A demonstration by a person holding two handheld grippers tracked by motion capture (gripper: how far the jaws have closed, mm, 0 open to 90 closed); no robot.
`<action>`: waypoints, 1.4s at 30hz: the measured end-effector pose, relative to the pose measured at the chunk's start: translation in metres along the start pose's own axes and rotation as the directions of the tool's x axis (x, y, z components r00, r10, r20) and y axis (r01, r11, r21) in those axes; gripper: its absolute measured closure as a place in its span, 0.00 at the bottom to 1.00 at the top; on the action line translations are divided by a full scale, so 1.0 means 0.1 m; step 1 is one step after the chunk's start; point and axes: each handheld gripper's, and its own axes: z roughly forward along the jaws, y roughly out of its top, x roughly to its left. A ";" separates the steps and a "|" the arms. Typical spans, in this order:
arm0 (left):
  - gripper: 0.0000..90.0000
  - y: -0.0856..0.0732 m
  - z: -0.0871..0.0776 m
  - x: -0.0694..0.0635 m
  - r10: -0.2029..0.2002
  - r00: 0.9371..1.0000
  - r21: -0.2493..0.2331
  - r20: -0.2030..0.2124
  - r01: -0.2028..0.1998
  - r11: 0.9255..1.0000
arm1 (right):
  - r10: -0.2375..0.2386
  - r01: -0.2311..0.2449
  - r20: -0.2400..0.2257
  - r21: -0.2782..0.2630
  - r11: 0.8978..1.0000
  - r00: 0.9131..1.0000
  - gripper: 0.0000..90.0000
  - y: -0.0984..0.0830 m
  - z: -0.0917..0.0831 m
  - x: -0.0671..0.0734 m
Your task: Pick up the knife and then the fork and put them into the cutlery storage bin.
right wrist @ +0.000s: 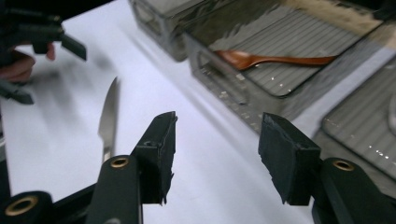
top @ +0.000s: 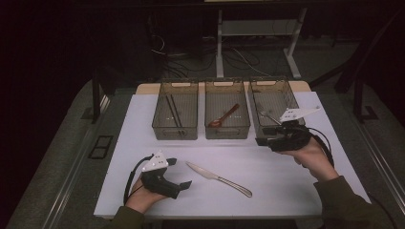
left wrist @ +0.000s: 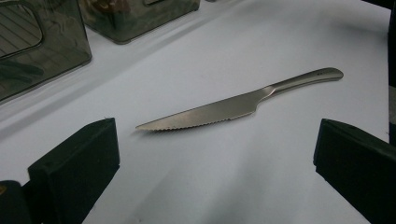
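Three translucent grey bins stand in a row at the far edge of the white table. The left bin holds dark chopsticks; the middle bin holds a reddish-brown wooden spoon; the right bin holds a metal utensil, its near end covered by the right gripper, so its kind cannot be told. The knife lies flat on the bare table, between the two hands and apart from both. The left gripper rests near the table's front edge, jaws spread wide and empty, aimed at the knife. The right gripper, just before the right bin, is partly open and holds nothing.
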 end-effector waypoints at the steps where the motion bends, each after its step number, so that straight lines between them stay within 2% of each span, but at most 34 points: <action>1: 0.00 0.00 0.00 0.00 0.000 1.000 -0.001 0.001 0.000 1.000 | -0.009 0.009 -0.005 0.012 1.000 1.000 0.50 0.00 0.02 0.03; 6: 0.00 0.00 0.00 0.01 0.004 1.000 0.005 0.002 -0.004 1.000 | -0.046 0.048 -0.019 0.094 0.994 0.999 0.54 0.03 0.14 0.19; 11: 0.00 0.00 0.00 0.02 0.006 1.000 0.005 -0.001 -0.006 1.000 | -0.078 0.082 -0.027 0.173 0.981 0.997 0.57 0.07 0.28 0.33; 15: 0.00 0.00 0.00 0.01 0.006 1.000 0.003 0.000 -0.006 1.000 | -0.100 0.106 -0.041 0.224 0.969 0.994 0.59 0.10 0.38 0.44; 21: 0.00 0.00 0.00 0.01 0.006 1.000 0.003 -0.001 -0.006 1.000 | -0.138 0.152 -0.065 0.306 0.940 0.988 0.62 0.13 0.54 0.61; 25: 0.00 0.00 0.00 0.01 0.008 1.000 0.004 0.000 -0.008 1.000 | -0.167 0.183 -0.075 0.353 0.918 0.983 0.63 0.14 0.66 0.70; 27: 0.00 0.00 0.00 0.01 0.007 1.000 0.003 0.000 -0.007 1.000 | -0.178 0.194 -0.078 0.384 0.903 0.981 0.65 0.14 0.73 0.75; 29: 0.00 0.00 0.00 0.01 0.006 1.000 0.004 0.000 -0.006 1.000 | -0.178 0.202 -0.098 0.415 0.887 0.979 0.67 0.14 0.80 0.80; 34: 0.00 0.00 0.00 0.01 0.007 1.000 0.006 -0.001 -0.007 1.000 | -0.210 0.242 -0.119 0.487 0.839 0.970 0.70 0.12 0.96 0.90; 38: 0.00 0.00 0.00 0.01 0.008 1.000 0.004 0.000 -0.008 1.000 | -0.221 0.271 -0.158 0.520 0.810 0.962 0.74 0.11 1.07 0.96; 39: 0.00 0.00 0.00 0.01 0.008 1.000 0.005 0.000 -0.008 1.000 | -0.210 0.265 -0.163 0.535 0.802 0.964 0.74 0.10 1.09 0.99; 42: 0.00 0.00 0.00 0.01 0.008 1.000 0.004 0.000 -0.008 1.000 | -0.218 0.286 -0.185 0.559 0.778 0.958 0.77 0.08 1.16 1.04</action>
